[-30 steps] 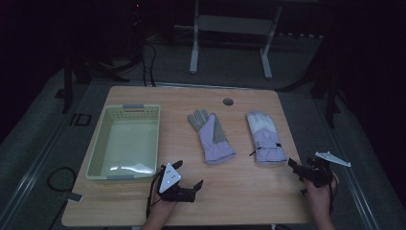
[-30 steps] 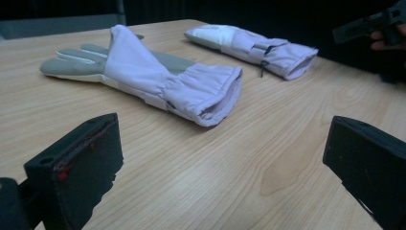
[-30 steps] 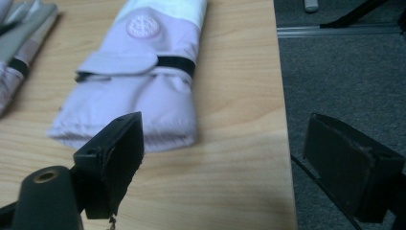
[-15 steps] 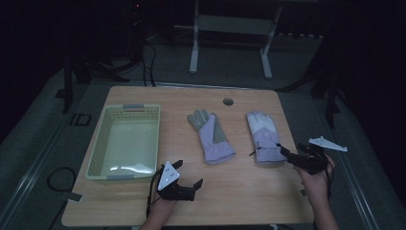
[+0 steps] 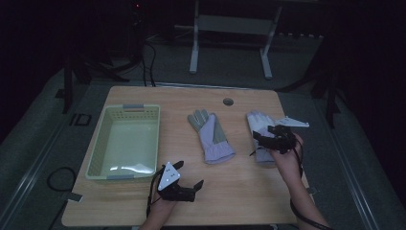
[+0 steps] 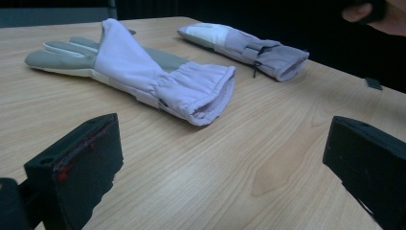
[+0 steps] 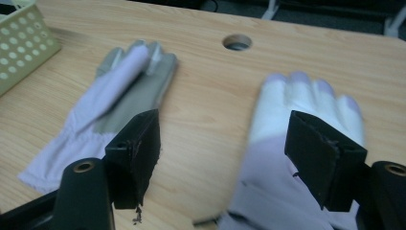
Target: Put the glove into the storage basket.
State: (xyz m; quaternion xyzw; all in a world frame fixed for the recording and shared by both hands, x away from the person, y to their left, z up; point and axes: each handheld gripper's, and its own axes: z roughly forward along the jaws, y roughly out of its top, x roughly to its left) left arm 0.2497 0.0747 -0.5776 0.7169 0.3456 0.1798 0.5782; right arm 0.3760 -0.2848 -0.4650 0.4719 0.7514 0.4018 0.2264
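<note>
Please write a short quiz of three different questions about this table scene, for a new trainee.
1. True or false: the basket holds a glove.
2. Which tool hangs over a glove? A) left tool B) right tool
3. Fill in: the round hole in the table lies near its ___ edge.

Key:
1. False. Both the left glove and the right glove lie on the table.
2. B. Its jaws stand apart above the right glove and have just been closing, with nothing gripped yet.
3. Far.
</note>
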